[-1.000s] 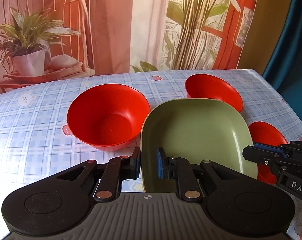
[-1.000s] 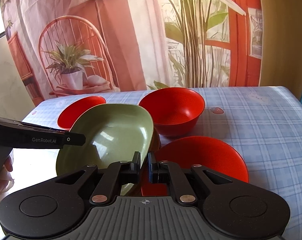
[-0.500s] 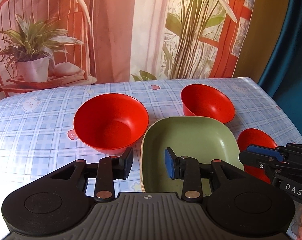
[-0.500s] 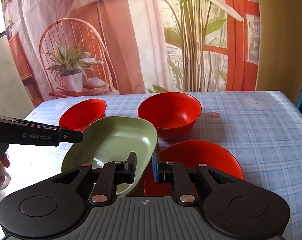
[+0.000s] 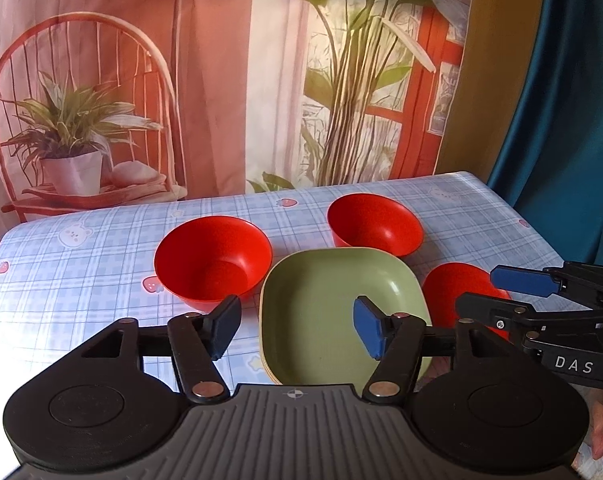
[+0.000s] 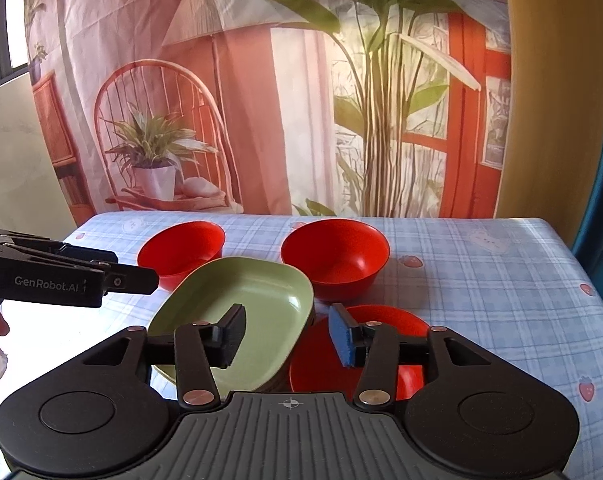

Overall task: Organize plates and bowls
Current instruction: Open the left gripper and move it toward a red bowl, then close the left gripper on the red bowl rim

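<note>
With both the left gripper (image 5: 297, 330) and right gripper (image 6: 287, 336) spread apart and empty, the green plate (image 5: 333, 304) sits, apparently atop other plates, on the table (image 5: 81, 280).

Left gripper (image 5: 297, 330): jaws spread wide, nothing between the pads, pointing forward and slightly down. Right gripper (image 6: 287, 336): jaws likewise wide apart, nothing held. Each gripper shows at the edge of the other's view, side by side, apart.
</note>
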`<state>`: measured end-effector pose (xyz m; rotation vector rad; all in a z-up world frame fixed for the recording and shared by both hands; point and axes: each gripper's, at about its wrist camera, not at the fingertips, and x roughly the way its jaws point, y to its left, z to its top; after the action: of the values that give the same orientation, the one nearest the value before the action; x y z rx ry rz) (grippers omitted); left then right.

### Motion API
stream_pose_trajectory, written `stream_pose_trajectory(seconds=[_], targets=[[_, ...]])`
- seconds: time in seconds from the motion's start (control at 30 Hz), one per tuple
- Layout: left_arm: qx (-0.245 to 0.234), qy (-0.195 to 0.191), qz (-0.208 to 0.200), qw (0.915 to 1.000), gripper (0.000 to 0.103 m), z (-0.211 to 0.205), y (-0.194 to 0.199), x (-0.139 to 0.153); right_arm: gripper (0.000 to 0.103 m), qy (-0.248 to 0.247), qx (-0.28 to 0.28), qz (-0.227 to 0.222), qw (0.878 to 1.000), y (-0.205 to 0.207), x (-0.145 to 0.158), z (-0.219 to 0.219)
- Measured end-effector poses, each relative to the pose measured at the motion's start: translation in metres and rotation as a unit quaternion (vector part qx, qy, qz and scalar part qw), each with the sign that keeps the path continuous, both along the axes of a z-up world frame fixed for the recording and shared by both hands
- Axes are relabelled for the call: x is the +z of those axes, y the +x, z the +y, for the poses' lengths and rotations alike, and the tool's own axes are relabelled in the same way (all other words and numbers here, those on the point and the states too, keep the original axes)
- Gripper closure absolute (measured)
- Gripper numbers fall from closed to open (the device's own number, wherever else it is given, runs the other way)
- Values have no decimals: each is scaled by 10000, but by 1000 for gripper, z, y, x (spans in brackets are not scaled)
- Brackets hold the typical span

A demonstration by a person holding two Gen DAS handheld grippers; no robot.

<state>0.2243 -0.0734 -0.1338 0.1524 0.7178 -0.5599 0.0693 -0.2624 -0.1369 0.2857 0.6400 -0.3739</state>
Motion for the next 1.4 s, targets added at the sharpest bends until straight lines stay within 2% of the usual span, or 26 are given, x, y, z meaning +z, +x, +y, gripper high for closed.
stream_pose_trajectory(seconds=[0.1,0.13,0.2,0.23,0.27,0.33,0.7,1.23,1.3,1.4], targets=[[20,-56,-95,9999,17,6,-9,6,41,-33,1,-25,10000,-6,6,2],[54,-22,-143,9999,11,8,-11,8,34,-38,-11,-22,10000,-7,7,2],[131,48,-205,9997,5,10,-15,11,21,-38,-69,-39,10000,-10,10,4],[157,57,-206,9996,5,12,-15,13,11,-22,-91,-61,9999,-11,11,4],[182,65,-182,9996,4,13,-14,14,5,-2,-114,-92,9999,-12,13,4],[243,58,-147,9996,0,17,-13,16,0,25,-154,-105,9998,-13,15,4],[637,-97,-149,9978,0,42,5,21,0,181,-237,-44,9995,-3,17,-2],[1193,-126,-36,9928,0,67,47,7,1,35,41,149,9999,54,1,-7],[1228,-80,-7,9924,0,66,52,3,4,37,96,146,9998,63,-3,-8],[1280,-76,55,9917,1,67,64,-3,14,59,196,165,9997,79,-9,-10]])
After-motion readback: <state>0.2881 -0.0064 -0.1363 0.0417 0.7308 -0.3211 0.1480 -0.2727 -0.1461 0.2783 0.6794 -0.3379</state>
